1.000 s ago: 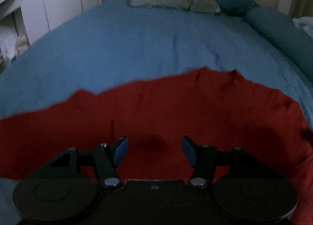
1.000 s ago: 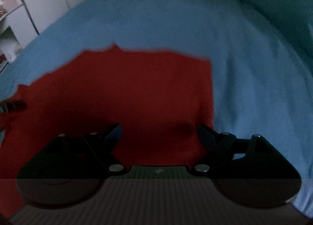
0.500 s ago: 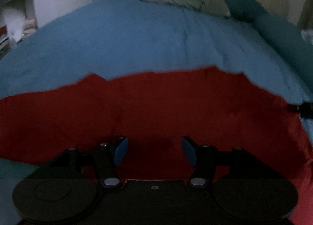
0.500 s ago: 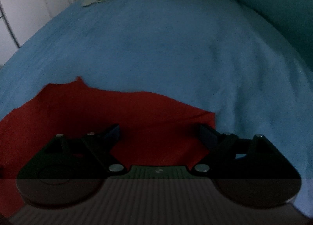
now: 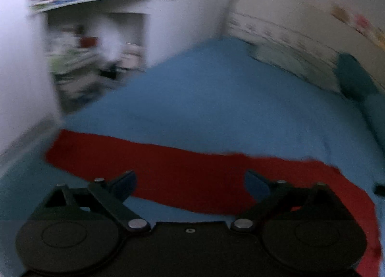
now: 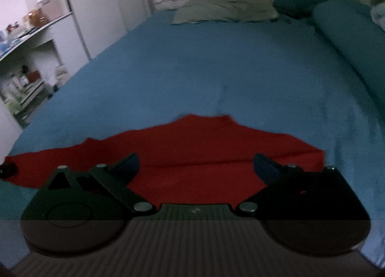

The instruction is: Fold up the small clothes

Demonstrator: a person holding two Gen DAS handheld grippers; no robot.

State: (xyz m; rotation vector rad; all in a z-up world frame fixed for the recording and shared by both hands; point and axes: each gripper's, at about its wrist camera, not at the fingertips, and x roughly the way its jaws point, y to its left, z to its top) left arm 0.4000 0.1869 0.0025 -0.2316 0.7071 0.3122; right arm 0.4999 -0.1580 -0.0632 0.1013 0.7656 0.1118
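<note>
Right wrist view: the red garment [image 6: 192, 156] lies flat on the blue bedspread [image 6: 216, 72], in the near part of the bed, just ahead of the right gripper [image 6: 196, 167].
Left wrist view: the same red garment [image 5: 192, 180] shows as a long band across the bedspread [image 5: 228, 108]; this picture is blurred, so fine detail cannot be read.
Shape now: it looks already doubled once, because a crease line runs along its length in the right wrist view, but I cannot be sure.
Handling: I judge it light, thin and soft; it will droop and wrinkle when lifted, and it will not slip much on the bedspread.
Where to hold: the two near corners or the short right end look best, each pinched at the edge so only the wanted layers are taken.
Right gripper: jaws spread wide, holding nothing, above the near edge of the cloth.
Left gripper [image 5: 190, 184]: jaws also spread wide and empty, with the cloth between and beyond them.
Edges: the far edge is wavy; the right end is nearly straight.
Open room: much bare bedspread lies beyond the garment, up to the pillow [image 6: 223, 10].
Limits: a teal bolster [image 6: 349, 29] runs along the right side, and white shelves [image 6: 28, 65] stand past the left edge of the bed.
</note>
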